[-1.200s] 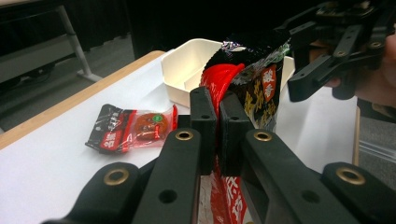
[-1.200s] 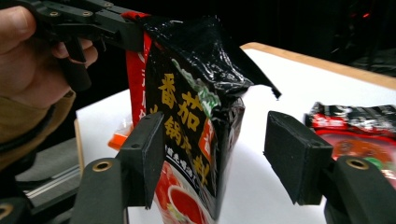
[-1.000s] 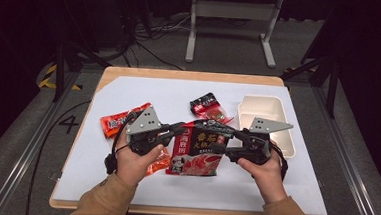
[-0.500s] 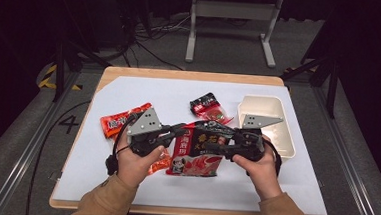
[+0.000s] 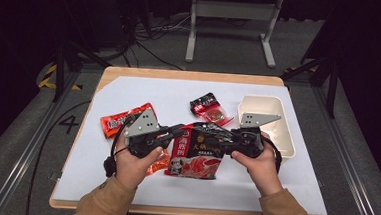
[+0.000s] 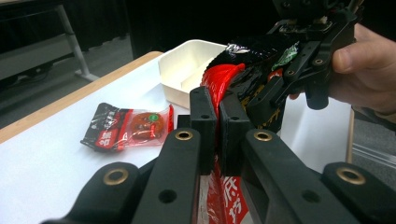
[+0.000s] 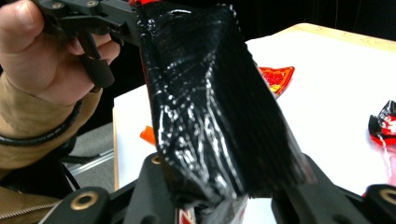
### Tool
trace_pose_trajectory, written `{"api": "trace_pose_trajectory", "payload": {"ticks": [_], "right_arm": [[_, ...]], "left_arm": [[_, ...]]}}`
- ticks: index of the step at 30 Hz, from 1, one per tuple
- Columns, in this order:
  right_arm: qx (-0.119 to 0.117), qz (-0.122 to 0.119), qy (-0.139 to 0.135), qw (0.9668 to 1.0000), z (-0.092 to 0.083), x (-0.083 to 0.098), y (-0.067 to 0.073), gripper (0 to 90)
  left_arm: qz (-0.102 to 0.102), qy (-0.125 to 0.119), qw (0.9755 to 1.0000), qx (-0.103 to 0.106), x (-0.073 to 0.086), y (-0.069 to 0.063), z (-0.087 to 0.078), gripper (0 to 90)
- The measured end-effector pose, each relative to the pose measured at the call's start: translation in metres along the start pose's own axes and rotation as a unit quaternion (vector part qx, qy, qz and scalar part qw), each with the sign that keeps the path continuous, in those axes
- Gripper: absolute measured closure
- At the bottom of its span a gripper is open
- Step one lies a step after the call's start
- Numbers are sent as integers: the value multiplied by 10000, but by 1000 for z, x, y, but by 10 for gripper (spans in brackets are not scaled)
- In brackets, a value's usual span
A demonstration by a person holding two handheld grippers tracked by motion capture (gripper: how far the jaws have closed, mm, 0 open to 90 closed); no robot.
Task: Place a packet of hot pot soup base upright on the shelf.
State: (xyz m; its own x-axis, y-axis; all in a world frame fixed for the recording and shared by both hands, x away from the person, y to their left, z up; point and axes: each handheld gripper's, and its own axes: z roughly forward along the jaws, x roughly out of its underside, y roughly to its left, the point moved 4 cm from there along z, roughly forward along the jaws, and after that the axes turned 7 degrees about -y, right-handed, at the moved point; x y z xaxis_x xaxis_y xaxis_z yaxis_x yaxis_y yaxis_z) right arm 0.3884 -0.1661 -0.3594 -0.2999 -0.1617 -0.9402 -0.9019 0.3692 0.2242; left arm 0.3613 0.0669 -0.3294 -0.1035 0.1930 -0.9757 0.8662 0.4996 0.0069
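Red-and-black foil snack bag (image 5: pixel 198 150) is clamped between left gripper (image 5: pixel 179 132) and right gripper (image 5: pixel 225 139), whose jaws have just closed, near the table's (image 5: pixel 144 89) front edge.

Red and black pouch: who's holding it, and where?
Both. Left gripper pinches the pouch at its top left edge; right gripper, jaws just closing, grips the black top at the right.

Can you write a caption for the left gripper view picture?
Left tool pinches the red-and-black snack bag while the right tool grips its far end.

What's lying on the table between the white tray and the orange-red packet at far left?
In the high view, a small black-and-red snack packet lies between the white tray and the orange-red packet, on bare white tabletop, touching neither.
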Motion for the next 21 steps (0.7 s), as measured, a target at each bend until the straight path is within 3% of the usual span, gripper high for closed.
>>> {"api": "trace_pose_trajectory", "payload": {"ticks": [5, 11, 15, 19, 21], "right_arm": [[34, -376, 118, 9992, 1, -4, 1, 774], [42, -504, 222, 9985, -1, -12, 2, 805], [106, -610, 143, 9980, -5, -18, 2, 818], [189, -694, 154, 9973, -9, -23, 1, 826], [219, -746, 176, 9968, -11, -26, 0, 829]], "left_arm": [[-71, -26, 10000, -23, 1, 2, 0, 869], [-152, -14, 9999, 21, 1, 5, -2, 843], [-303, -26, 9995, 44, 3, 8, -2, 752], [-321, -23, 9995, 1, 2, 8, -1, 610], [-316, 46, 9995, 27, 3, 9, -2, 583]]}}
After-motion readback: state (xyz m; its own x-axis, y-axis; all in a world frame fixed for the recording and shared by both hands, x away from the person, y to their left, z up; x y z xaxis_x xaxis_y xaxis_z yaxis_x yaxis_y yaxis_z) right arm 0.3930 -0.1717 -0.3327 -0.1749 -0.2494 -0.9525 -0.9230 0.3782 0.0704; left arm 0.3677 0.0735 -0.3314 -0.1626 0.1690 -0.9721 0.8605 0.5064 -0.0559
